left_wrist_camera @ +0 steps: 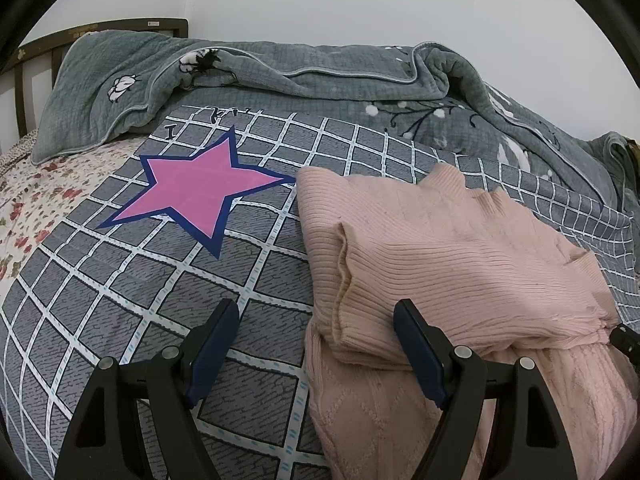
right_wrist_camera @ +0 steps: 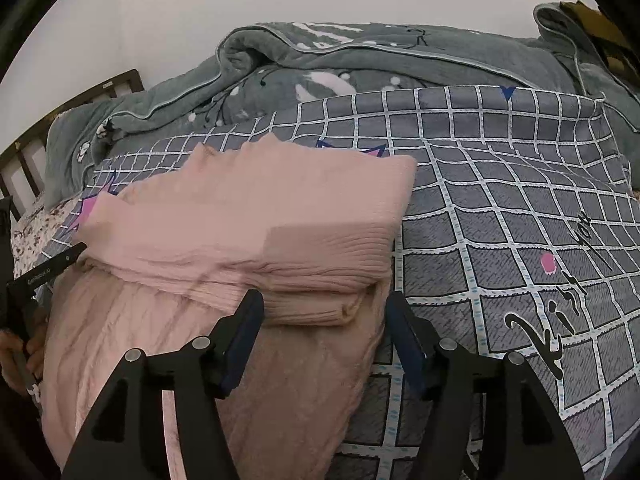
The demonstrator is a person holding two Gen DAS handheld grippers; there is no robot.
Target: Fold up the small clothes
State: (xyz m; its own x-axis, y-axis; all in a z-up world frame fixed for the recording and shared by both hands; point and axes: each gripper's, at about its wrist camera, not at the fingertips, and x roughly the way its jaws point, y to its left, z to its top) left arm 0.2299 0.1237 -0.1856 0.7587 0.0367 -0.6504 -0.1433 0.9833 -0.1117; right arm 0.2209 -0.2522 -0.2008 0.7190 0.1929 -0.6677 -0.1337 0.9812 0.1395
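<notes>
Pink ribbed-knit sweater (left_wrist_camera: 460,256), folded into a thick slab, lying on a grey checked sheet (left_wrist_camera: 120,300) with a pink star (left_wrist_camera: 196,192). Left tongs (left_wrist_camera: 316,344) spread wide at its edge; right tongs (right_wrist_camera: 324,332) likewise spread, gripping nothing.

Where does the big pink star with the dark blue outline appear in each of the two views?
Left wrist view: the pink star with dark blue outline lies left of centre on the grey checked cover, left of the folded pink ribbed knit sweater.
Right wrist view: only its tip shows at far left.
Shared landmark: the sweater.
</notes>
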